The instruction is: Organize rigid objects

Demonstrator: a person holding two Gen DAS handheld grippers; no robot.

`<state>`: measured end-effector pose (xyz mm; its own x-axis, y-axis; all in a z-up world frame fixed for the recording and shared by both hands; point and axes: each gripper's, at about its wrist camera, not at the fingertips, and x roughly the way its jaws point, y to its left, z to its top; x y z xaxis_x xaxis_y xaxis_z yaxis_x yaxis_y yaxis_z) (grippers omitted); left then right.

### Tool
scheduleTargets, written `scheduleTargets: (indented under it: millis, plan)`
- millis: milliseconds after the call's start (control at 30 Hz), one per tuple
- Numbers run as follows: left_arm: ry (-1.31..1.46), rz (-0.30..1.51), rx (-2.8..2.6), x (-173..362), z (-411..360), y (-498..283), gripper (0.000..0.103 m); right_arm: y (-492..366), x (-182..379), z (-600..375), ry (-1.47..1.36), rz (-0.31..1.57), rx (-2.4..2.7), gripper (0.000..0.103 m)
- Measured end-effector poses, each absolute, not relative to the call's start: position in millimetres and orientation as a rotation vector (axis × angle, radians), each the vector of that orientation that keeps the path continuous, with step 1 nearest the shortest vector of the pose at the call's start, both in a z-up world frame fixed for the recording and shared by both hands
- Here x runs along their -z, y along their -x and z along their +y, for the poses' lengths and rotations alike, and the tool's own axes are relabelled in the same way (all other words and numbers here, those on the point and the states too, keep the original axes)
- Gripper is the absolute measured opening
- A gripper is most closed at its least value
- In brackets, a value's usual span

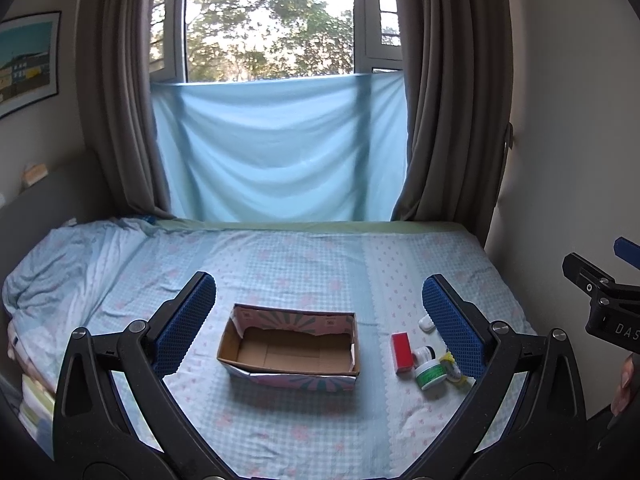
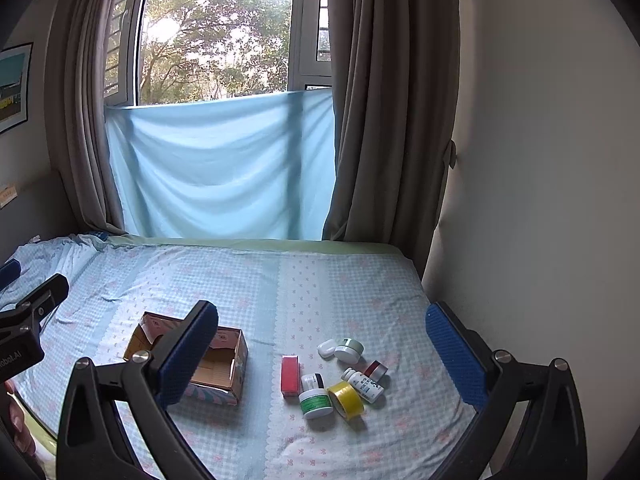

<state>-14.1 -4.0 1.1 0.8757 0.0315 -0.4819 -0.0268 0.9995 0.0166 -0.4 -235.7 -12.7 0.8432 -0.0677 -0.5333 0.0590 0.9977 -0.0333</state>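
An open, empty cardboard box [image 1: 290,346] [image 2: 218,364] lies on the bed. To its right is a cluster of small items: a red box [image 2: 289,374] [image 1: 401,351], a green-labelled jar [image 2: 315,402] [image 1: 429,376], a yellow tape roll [image 2: 346,399], a white bottle [image 2: 363,385], a red-banded roll [image 2: 376,369], a pale green jar [image 2: 349,349] and a white case [image 2: 326,348]. My left gripper [image 1: 320,320] is open and empty above the box. My right gripper [image 2: 320,348] is open and empty above the cluster.
The bed [image 2: 280,280] has a blue checked sheet, with a bunched duvet [image 1: 60,264] at the far left. A wall [image 2: 540,160] runs along the bed's right side. Curtains [image 1: 452,92] and a blue cloth [image 1: 280,148] hang at the window behind.
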Motion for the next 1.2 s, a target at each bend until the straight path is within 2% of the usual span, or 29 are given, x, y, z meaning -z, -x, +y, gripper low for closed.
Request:
scheduleTargets:
  millis: [1200]
  plan:
    - [-0.002,0.476,-0.026,-8,9,12,0.103,3,12,-230,0.005,0.556,0.066,0.103]
